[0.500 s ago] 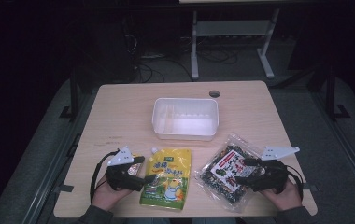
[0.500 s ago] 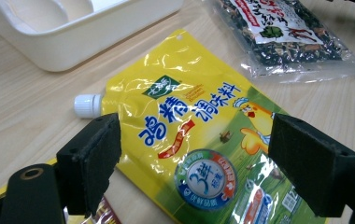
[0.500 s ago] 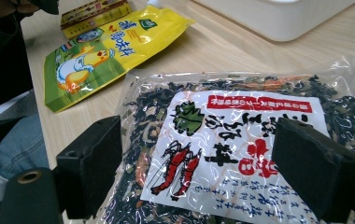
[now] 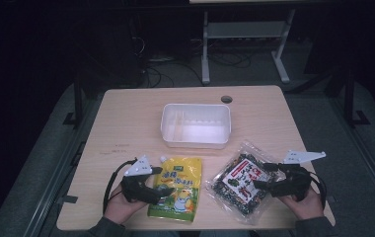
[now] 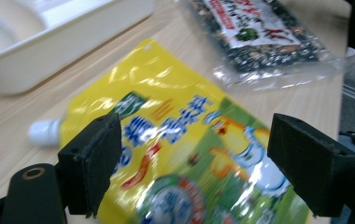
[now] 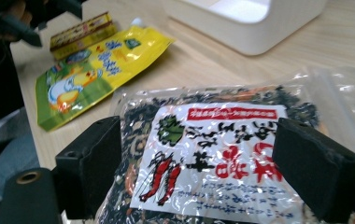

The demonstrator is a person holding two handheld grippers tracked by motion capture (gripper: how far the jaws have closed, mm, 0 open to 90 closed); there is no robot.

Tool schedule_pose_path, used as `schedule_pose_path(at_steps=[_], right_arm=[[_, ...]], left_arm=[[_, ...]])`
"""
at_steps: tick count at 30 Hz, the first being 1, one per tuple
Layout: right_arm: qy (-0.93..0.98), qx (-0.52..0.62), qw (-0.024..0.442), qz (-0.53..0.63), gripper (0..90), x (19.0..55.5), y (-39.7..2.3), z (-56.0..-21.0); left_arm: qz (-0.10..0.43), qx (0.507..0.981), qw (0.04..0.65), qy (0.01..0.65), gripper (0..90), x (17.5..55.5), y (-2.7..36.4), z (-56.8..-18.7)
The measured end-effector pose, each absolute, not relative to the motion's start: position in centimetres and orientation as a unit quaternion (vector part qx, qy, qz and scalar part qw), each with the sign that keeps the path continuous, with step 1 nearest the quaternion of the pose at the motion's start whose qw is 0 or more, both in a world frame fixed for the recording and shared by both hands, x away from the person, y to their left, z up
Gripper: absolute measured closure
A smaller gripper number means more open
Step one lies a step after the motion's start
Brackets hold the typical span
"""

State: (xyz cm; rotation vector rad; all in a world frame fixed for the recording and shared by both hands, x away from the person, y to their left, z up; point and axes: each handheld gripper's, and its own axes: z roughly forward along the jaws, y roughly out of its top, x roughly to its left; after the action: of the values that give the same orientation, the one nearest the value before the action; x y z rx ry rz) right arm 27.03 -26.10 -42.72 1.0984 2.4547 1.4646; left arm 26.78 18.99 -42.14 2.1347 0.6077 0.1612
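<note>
On the near half of the desk (image 4: 126, 118), the yellow spouted pouch (image 4: 176, 186) and the clear seaweed packet (image 4: 240, 182) are being seen lying flat, side by side but apart, with the white tub (image 4: 195, 124) standing behind them. From above, the left tongs (image 4: 162, 183) are being held at the pouch's left edge and the right tongs (image 4: 260, 177) at the packet's right edge. Both pairs are being kept wide open, with nothing gripped; whether the pads are touching the wrappers cannot be told. A small red-and-yellow box (image 6: 80, 30) beside the pouch's spout is being shown by the right gripper view, while from above it is being hidden under the left tongs. Print on the pouch is being blurred in the left gripper view, and the tub is being cut off at both gripper views' top edges.
</note>
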Motion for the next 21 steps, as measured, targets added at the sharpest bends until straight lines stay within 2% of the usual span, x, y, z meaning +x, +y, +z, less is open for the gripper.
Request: schedule_pose_path(at_steps=[21], right_arm=[[0.791,0.42,0.074,0.438,16.7,29.5,-29.8,-39.8]], left_arm=[[0.035,0.891,0.418,0.174,19.9,29.0,9.4,-40.2]])
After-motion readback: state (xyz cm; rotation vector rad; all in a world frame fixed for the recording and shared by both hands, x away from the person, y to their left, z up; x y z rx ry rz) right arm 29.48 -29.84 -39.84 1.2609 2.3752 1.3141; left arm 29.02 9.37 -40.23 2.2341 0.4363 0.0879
